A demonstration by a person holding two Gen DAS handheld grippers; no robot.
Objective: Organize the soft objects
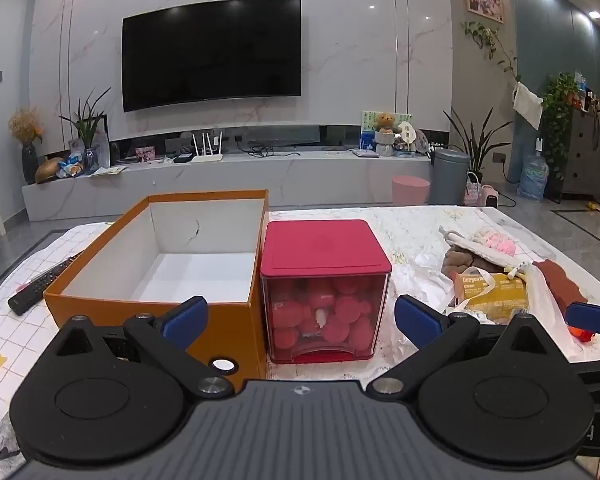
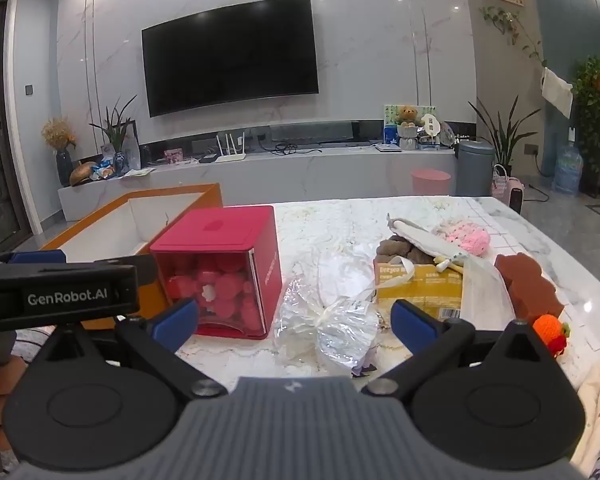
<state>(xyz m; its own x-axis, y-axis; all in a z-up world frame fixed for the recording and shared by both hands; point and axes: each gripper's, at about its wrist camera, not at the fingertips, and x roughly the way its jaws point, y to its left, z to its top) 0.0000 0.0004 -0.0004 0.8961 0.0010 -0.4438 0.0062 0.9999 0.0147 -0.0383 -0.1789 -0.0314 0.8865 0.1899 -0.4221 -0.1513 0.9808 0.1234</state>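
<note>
An open orange box with a white, empty inside stands at the left of the table; it also shows in the right wrist view. Soft objects lie in a pile at the right: a pink crocheted piece, a brown plush, a white pouch, a brown felt piece and an orange knitted toy. My left gripper is open and empty, in front of the red cube. My right gripper is open and empty over a crumpled clear bag.
A red cube container with pink pieces stands right of the orange box. A yellow packet lies in the pile. A remote control lies at the left edge. A pale cloth hangs at the near right.
</note>
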